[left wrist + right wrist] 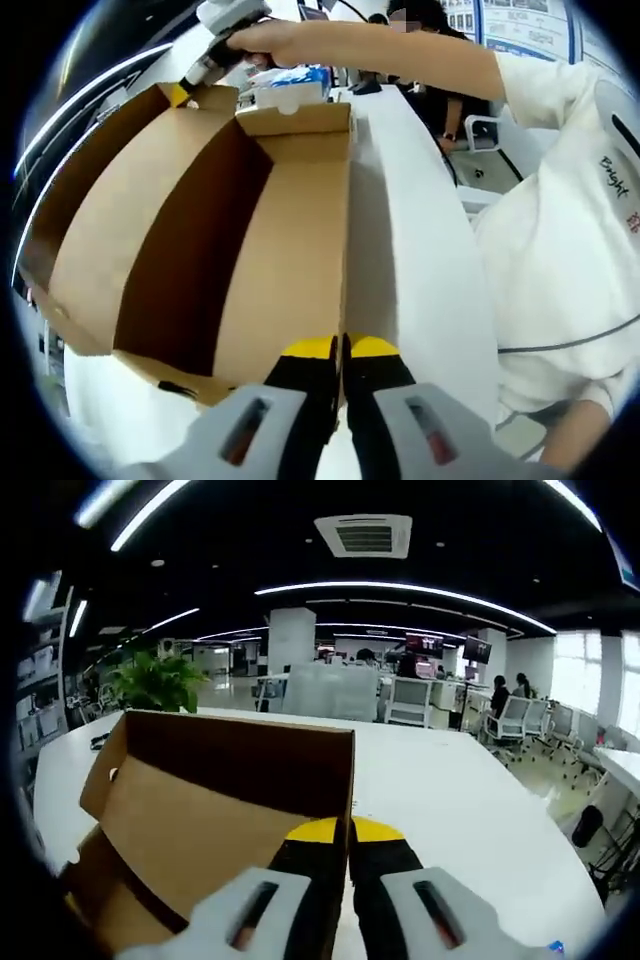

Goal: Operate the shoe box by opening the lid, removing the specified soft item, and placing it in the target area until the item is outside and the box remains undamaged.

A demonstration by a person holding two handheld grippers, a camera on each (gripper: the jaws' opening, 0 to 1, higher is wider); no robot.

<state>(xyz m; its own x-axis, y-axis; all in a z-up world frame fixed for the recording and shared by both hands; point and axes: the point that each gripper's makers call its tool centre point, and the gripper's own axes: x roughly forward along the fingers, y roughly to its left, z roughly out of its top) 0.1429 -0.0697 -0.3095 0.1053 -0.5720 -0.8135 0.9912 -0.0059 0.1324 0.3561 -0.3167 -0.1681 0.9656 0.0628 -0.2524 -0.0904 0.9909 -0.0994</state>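
A brown cardboard shoe box (200, 250) is seen on a long white table (420, 250), its lid (80, 190) already swung up and back on the left. In the left gripper view, the left gripper (342, 362) has its yellow-tipped jaws pressed together on the near right wall of the box, so the box appears to be steadied there. At the far corner, the right gripper (190, 90), held in a person's hand (265, 40), is clamped on a cardboard flap; in the right gripper view the same gripper (348, 842) is seen with its jaws drawn tight on the thin edge of the cardboard.

The lid-opening step is judged to be in hand or just finished. The soft item cannot be made out: the visible part of the interior looks bare, and the rest is in shadow. A blue-and-white packet (295, 80) lies beyond the box.

For the next move, one gripper would have to be released and reached inside, with the box held gently so the walls are not torn.
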